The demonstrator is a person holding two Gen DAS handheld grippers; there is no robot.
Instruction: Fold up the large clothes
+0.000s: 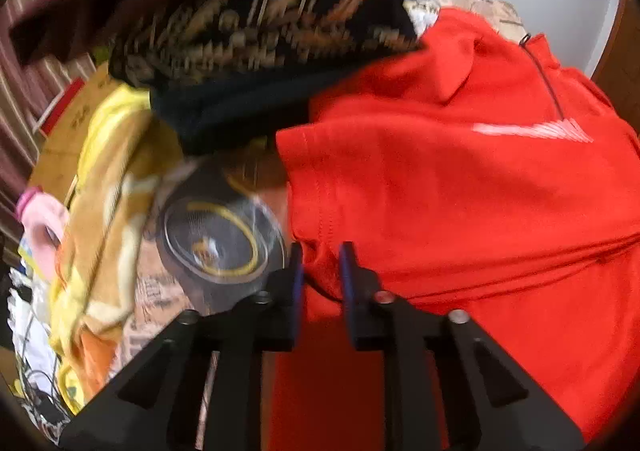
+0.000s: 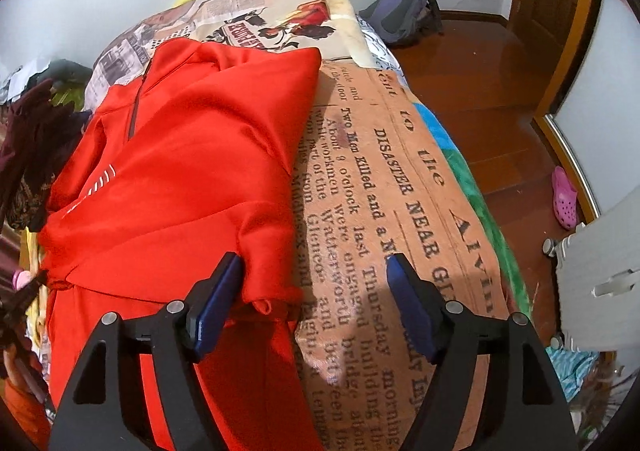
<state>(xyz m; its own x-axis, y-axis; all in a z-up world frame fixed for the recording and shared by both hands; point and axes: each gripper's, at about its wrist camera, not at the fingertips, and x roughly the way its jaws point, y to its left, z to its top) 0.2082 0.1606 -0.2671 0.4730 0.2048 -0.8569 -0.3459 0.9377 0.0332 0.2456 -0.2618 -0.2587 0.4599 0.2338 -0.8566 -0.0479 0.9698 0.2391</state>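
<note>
Newspaper-print bedspread (image 2: 360, 235) covers the bed, with your red zip-neck top (image 2: 180, 171) spread across it. Your left gripper (image 1: 322, 271) stands slightly parted around a sleeve fold. Your right gripper (image 2: 314, 283) hangs released, wide over the other sleeve's cuff.

Motion is smearing the patterned dark garment (image 1: 256, 31) and the round clear object (image 1: 218, 239) beside the red pullover (image 1: 460, 191) in the left wrist view; what that object is cannot be told. The pullover's lower part is running out past the bottom edge. The left gripper (image 1: 321, 271) is hiding the sleeve hem, leaving contact unclear.
</note>
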